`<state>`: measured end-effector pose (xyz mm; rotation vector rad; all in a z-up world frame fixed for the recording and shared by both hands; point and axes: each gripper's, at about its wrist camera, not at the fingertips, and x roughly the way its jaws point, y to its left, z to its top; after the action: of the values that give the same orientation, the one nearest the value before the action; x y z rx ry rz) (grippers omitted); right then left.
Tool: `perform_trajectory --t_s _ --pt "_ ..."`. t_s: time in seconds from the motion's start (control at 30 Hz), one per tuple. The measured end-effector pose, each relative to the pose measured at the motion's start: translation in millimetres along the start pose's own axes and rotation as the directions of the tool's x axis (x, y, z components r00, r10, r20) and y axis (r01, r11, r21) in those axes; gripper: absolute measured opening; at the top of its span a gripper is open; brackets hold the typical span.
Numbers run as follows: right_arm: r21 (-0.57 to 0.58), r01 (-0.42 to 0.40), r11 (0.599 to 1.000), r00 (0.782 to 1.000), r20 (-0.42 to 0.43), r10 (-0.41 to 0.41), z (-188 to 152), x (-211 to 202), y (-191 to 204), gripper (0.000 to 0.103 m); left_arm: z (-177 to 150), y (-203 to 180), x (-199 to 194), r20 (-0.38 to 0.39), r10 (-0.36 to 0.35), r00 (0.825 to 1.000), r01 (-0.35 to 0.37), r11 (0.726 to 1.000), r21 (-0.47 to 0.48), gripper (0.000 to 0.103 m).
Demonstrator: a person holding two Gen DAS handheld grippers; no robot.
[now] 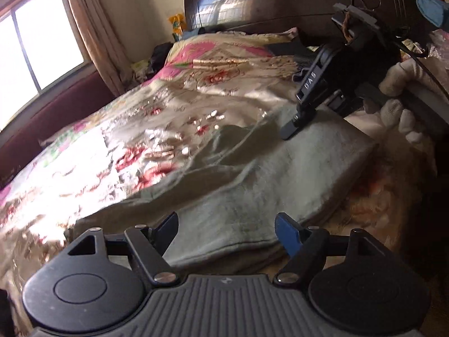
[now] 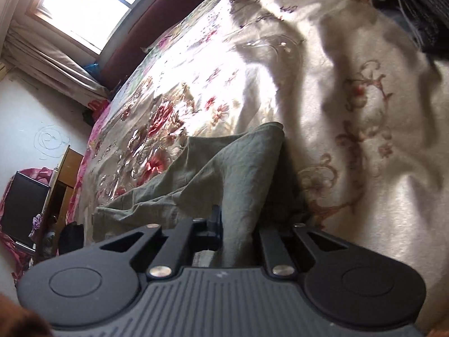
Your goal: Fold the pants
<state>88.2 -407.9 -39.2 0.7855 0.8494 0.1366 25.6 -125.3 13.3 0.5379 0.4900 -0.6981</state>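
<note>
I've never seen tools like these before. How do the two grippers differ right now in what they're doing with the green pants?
The left gripper stands wide open with nothing between its fingers; the right gripper is shut on a fold of the pants.

The left gripper hovers over pants lying flat on the bed; the right gripper has its piece lifted off the bed.

Both are black, hand-held, and point down toward the same pants.

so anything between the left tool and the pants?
Nothing visible. The left tool is open right over the near edge of the grey-green pants, with only bare cloth between its fingers. The right tool is already shut on another part of the pants, off to the far right in the left wrist view.
</note>
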Motion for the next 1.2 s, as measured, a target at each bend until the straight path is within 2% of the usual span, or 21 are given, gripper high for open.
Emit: perform_trajectory --t_s 0.03,0.1,0.2,0.27,0.4,0.47,0.53,0.57,0.63,0.7,0.8,0.93,0.97,1.03,1.1,1.17,1.2 --pt "0.008 -0.005 1.0 1.0 -0.002 0.005 -2.8 -2.4 -1.2 0.017 3.4 1.6 2.0 0.015 0.011 1.0 -0.011 1.0 0.001 0.089" --pt "0.034 -0.034 0.999 0.999 0.003 0.034 -10.4 -6.0 -3.9 0.037 10.8 12.4 12.6 0.023 -0.001 1.0 0.001 1.0 -0.031 0.089" --pt "0.046 -0.021 0.999 1.0 0.002 0.02 -19.7 -4.0 -9.1 0.037 19.5 28.8 39.8 -0.006 -0.026 1.0 0.025 0.998 -0.061 0.089" --pt "0.06 -0.011 0.998 1.0 0.004 0.011 -23.1 0.0 -11.4 0.036 21.5 40.5 63.0 -0.071 -0.044 0.997 0.039 0.997 -0.066 0.089" --pt "0.073 -0.023 0.997 1.0 0.013 0.022 -22.8 0.2 -16.1 0.033 24.9 63.0 103.7 -0.179 -0.102 0.979 0.08 0.989 -0.123 0.089" --pt "0.074 -0.022 0.997 1.0 0.009 0.021 -21.2 2.1 -18.4 0.03 29.3 71.1 122.0 -0.211 -0.059 0.976 0.031 0.991 -0.131 0.089" --pt "0.082 -0.029 0.996 1.0 0.008 0.028 -20.2 1.4 -20.7 0.03 30.4 80.6 141.7 -0.241 0.022 0.97 -0.055 0.99 -0.131 0.092" --pt "0.08 -0.028 0.996 1.0 0.009 0.027 -20.4 1.0 -21.1 0.03 30.2 88.2 145.1 -0.243 0.029 0.97 -0.069 0.985 -0.156 0.093" --pt "0.081 -0.03 0.996 1.0 0.012 0.029 -23.7 -2.5 -23.5 0.03 31.6 99.5 143.0 -0.233 0.05 0.971 -0.096 0.976 -0.194 0.092" --pt "0.08 -0.03 0.996 1.0 0.012 0.029 -25.1 -3.1 -24.4 0.03 32.1 106.0 132.8 -0.219 0.087 0.972 -0.13 0.972 -0.194 0.092" --pt "0.089 -0.026 0.996 0.999 0.02 0.024 -25.4 -4.1 -23.9 0.028 25.6 103.7 97.6 -0.152 0.146 0.978 -0.166 0.977 -0.132 0.092" --pt "0.118 -0.012 0.993 1.0 0.025 0.009 -25.0 -4.0 -25.8 0.013 -4.9 84.3 58.8 -0.101 0.233 0.967 -0.237 0.971 -0.032 0.092" --pt "0.136 -0.012 0.991 1.0 0.026 0.009 -25.0 -3.7 -27.5 0.01 -12.7 80.0 45.0 -0.065 0.247 0.967 -0.249 0.968 -0.028 0.092" --pt "0.157 -0.001 0.988 1.0 0.026 -0.003 -27.3 -3.5 -28.3 0.007 -23.9 73.7 21.0 0.004 0.236 0.972 -0.235 0.97 -0.06 0.092" --pt "0.17 0.012 0.985 1.0 0.025 -0.017 -28.0 -4.0 -24.6 0.006 -30.2 66.4 7.5 0.028 0.204 0.979 -0.201 0.975 -0.094 0.092" --pt "0.186 0.014 0.983 0.999 0.029 -0.02 -24.4 -7.4 -15.4 0.005 -35.6 55.5 14.9 0.007 0.171 0.985 -0.171 0.984 -0.048 0.092" --pt "0.18 0.012 0.984 0.999 0.036 -0.019 -21.6 -10.2 -8.6 0.005 -39.5 49.6 25.5 -0.05 0.139 0.989 -0.141 0.99 -0.021 0.092"
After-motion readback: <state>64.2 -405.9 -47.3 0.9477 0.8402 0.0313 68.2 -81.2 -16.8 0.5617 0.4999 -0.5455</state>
